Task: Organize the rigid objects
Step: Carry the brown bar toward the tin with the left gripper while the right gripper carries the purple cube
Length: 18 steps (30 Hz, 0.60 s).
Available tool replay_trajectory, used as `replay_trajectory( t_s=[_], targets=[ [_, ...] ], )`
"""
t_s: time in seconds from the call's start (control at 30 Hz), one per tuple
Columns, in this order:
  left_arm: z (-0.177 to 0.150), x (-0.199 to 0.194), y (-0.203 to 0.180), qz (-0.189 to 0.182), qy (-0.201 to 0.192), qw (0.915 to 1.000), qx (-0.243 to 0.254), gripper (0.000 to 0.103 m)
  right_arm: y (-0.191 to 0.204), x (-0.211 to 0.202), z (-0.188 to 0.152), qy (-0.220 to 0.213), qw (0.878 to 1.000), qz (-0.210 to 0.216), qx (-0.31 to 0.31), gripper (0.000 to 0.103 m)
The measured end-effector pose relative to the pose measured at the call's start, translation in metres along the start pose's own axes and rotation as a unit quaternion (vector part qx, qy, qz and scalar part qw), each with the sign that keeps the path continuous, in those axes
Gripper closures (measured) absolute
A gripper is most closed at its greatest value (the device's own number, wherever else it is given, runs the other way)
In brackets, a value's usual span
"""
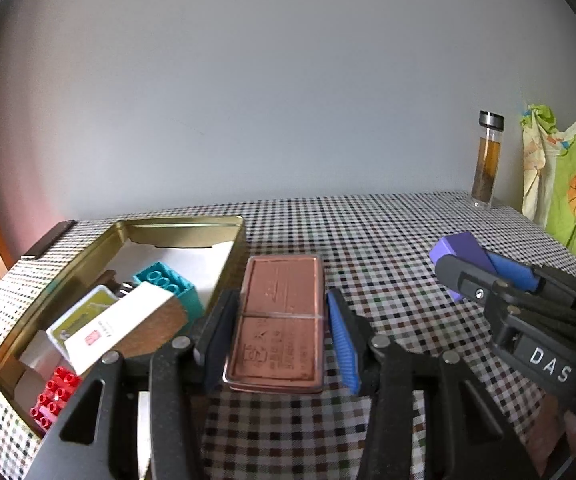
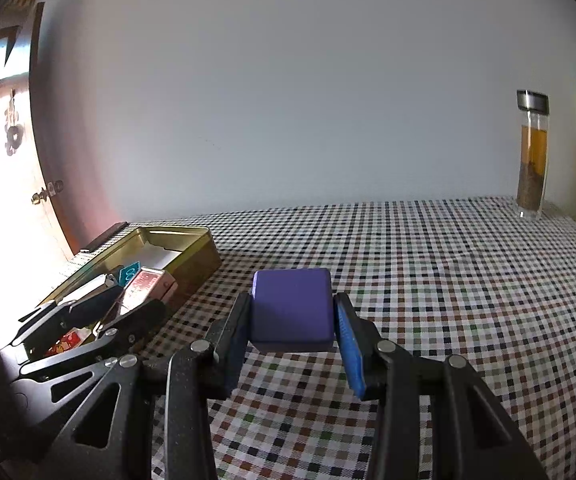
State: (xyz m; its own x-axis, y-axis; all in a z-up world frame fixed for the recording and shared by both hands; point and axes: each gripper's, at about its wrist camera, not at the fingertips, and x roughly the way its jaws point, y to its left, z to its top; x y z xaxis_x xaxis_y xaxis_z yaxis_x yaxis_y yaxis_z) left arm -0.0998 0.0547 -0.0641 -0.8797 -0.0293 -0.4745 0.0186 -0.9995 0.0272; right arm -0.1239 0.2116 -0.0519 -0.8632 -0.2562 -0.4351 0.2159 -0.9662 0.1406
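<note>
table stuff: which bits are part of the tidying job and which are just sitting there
Part of the job:
- gold tin, holding blocks and small boxes
- copper-coloured box, in the left gripper
- purple block, in the right gripper

Just sitting there:
- glass bottle, far corner
- patterned cloth, hanging at right

White letters "DAS" stand on the black body of the right gripper, seen from the left wrist view. The copper-coloured case carries embossed characters, and the white box a small red stamp; neither can be read
</note>
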Motion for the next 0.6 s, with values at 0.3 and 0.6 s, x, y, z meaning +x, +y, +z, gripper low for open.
replay_trajectory(
  t_s=[0.3,0.6],
  targets=[
    [-0.004,-0.015,0.015,0.018,-0.023,0.9996,0.000,0.058,0.022,-0.004,-0.001,-0.010,1.000,0.012,-0.015,0.059],
    [-0.008,-0.022,0.030,0.014,-0.036,0.9992,-0.010,0.058,0.042,-0.007,-0.002,-0.016,0.999,0.027,-0.028,0.059]
  ],
)
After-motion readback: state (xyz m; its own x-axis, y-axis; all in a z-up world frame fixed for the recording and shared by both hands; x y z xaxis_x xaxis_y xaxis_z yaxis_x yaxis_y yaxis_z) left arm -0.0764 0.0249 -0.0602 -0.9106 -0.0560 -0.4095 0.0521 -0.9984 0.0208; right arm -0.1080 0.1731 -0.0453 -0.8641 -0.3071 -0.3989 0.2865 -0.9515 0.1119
